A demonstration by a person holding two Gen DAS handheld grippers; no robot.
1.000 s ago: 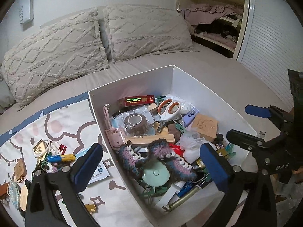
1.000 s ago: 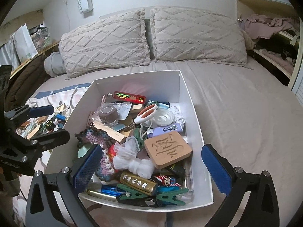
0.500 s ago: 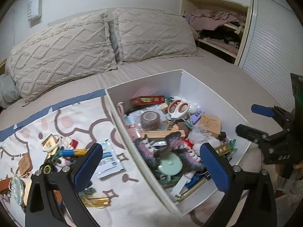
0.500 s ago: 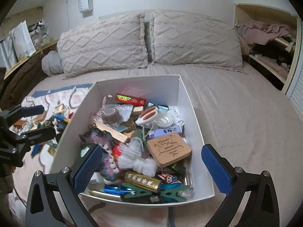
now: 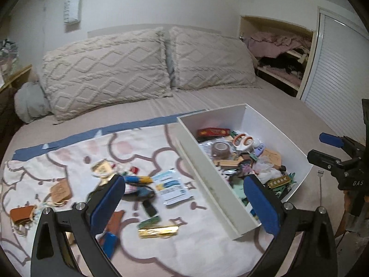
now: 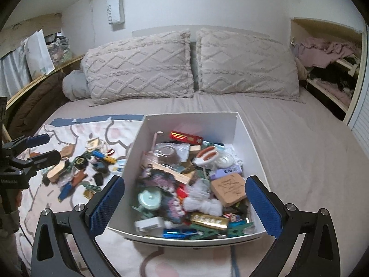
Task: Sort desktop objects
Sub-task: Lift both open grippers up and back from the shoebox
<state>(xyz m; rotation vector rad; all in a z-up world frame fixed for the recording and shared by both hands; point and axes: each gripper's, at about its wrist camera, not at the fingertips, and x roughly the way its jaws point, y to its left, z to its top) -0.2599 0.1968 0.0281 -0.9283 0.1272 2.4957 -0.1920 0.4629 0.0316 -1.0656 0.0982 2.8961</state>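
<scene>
White cardboard box (image 6: 251,138), open-topped, set on the bed (image 6: 288,127) beside a patterned cloth (image 5: 103,143); heaped with small items: orange-handled scissors (image 5: 242,141), red packet (image 6: 185,137), carved wooden block (image 6: 230,190). More items (image 5: 147,184) are strewn across the cloth. Left gripper (image 5: 184,199) and right gripper (image 6: 184,202) are held spread wide, nothing between the fingers.

box on the bed, loose items beside it

the box (image 6: 239,124) sits on the bed (image 6: 288,138) before two pillows (image 6: 138,69), full of small things: scissors (image 6: 206,155), a tape roll (image 6: 167,151), a wooden block (image 6: 229,190). left of it lies a printed cloth (image 5: 76,152) with scattered items, a packet (image 5: 171,187) nearest the box.
</scene>
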